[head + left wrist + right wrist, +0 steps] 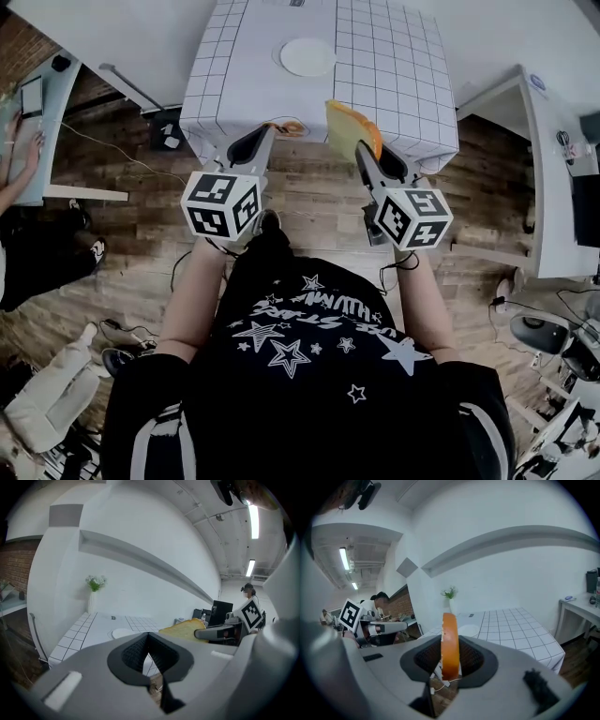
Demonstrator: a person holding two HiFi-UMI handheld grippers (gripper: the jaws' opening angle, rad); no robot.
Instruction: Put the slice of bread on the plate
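Observation:
A white plate (307, 56) lies on the far half of the white grid-cloth table (403, 75); it also shows in the left gripper view (123, 633) and the right gripper view (468, 630). The slice of bread (350, 127), yellow with an orange crust, stands on edge in my right gripper (363, 153), which is shut on it just off the table's near edge. In the right gripper view the bread (450, 641) is edge-on between the pads of that gripper (450, 662). My left gripper (266, 137) is shut on nothing (149, 656), left of the bread (185, 629).
A vase with a green plant (93, 595) stands at the table's far end. Something small and orange (290, 127) sits at the table's near edge. Desks flank the table at left (37, 103) and right (553, 178). Cables lie on the wooden floor (131, 234).

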